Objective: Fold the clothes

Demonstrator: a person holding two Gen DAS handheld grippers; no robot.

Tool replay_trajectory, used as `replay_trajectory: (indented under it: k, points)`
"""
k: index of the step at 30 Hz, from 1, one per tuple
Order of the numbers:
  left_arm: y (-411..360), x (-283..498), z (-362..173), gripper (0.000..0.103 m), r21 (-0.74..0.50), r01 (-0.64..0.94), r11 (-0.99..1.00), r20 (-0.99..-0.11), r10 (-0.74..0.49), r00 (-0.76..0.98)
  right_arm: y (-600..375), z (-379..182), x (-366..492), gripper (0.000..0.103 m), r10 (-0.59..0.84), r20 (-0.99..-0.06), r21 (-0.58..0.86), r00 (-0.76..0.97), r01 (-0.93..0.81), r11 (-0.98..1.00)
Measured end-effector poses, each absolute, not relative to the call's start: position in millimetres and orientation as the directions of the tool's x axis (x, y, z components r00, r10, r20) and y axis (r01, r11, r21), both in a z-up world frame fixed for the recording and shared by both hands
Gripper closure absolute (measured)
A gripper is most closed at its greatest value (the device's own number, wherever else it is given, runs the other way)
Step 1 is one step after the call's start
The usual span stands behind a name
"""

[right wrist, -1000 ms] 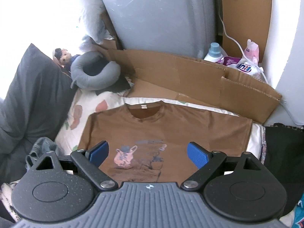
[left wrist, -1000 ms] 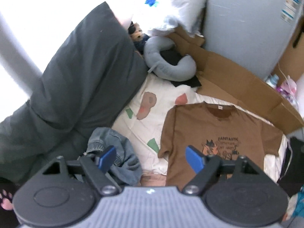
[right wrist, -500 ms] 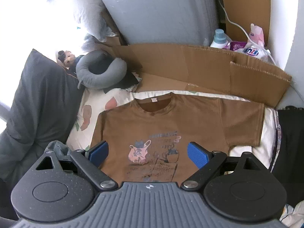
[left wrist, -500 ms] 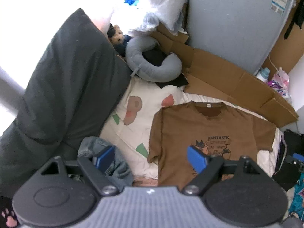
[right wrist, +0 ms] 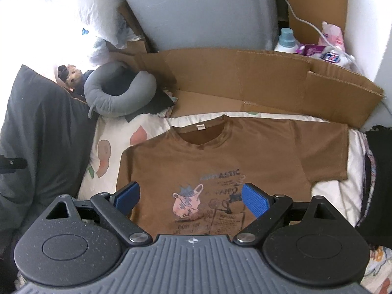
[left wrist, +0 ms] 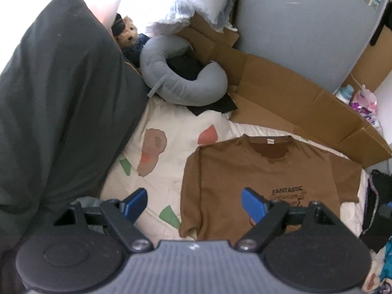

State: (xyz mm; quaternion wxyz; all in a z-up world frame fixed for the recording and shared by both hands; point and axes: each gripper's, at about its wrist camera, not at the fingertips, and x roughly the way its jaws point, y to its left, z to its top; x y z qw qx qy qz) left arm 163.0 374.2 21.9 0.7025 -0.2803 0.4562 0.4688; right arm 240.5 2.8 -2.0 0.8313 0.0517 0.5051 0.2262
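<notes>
Both tongs (left wrist: 194, 202) (right wrist: 191, 197) gape empty above brown T-shirt (right wrist: 245, 156) printed "FANTASTIC".

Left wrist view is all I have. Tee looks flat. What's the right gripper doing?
Observer: The right gripper is open and empty, above the brown tee's lower front.
Operator: The print is hidden behind my finger. What's on it?
Observer: A pink pot-like graphic, left of a block of text.
Operator: Any snag risk at the back?
Observer: A white cable runs past the bottle behind the cardboard, well clear of the tee.
</notes>
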Motion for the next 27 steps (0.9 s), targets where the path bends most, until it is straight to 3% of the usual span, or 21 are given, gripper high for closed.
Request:
replay_trajectory:
  k: [16,27]
  points:
    - [407,153,-118,0.017,0.012,-0.912,0.411,-0.932,0.336,0.139,101,-55,239,0.009,0.423,-0.852,0.26,0.308,-0.453,0.853]
    - [424,150,-190,0.018,-0.014,-0.887,0.461,-0.952,0.264,0.153,125,-95,264,0.009,0.375,-0.886,0.243,0.273,-0.416,0.876]
